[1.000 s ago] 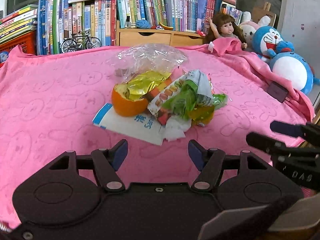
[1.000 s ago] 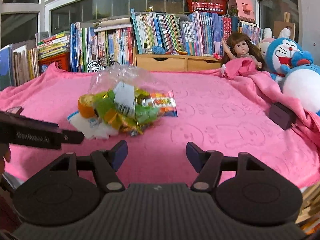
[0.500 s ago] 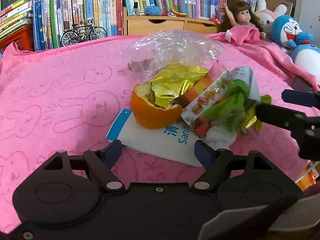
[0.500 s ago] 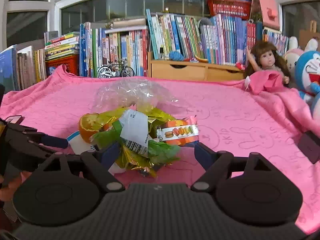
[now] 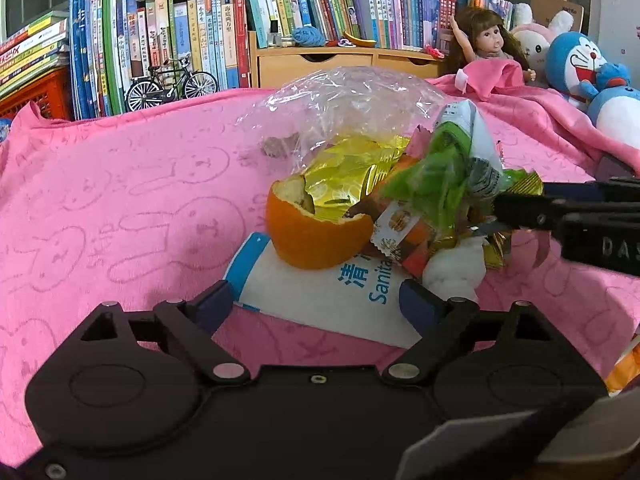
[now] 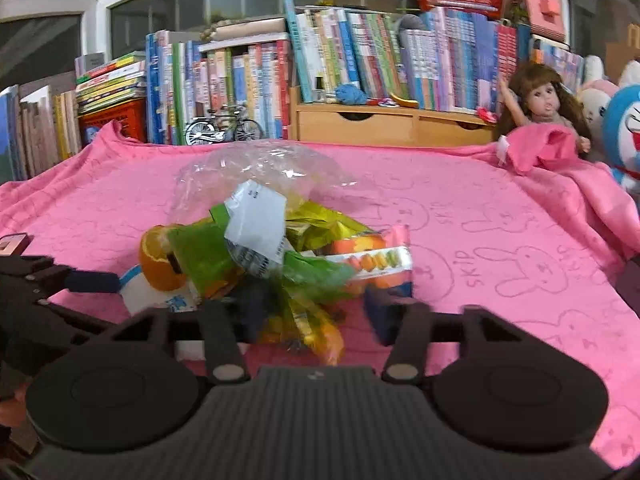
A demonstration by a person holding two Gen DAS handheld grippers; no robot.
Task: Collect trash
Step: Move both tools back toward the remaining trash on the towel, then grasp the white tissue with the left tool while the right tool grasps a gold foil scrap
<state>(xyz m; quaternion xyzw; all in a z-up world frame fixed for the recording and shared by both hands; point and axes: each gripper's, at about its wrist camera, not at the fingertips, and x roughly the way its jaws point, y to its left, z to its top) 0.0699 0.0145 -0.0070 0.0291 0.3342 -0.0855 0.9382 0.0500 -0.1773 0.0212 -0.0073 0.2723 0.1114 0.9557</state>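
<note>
Since a second ago we have brought both grippers in close. Our left gripper point(image 5: 316, 300) stands spread over the near edge of the white packet point(image 5: 320, 300), beside the orange peel point(image 5: 316, 240). The trash pile point(image 6: 256, 256) of crumpled green and gold wrappers lies mid-blanket point(image 6: 500, 240), stretching left to right. Our right gripper point(image 6: 316, 312) stands spread around its near end.
</note>
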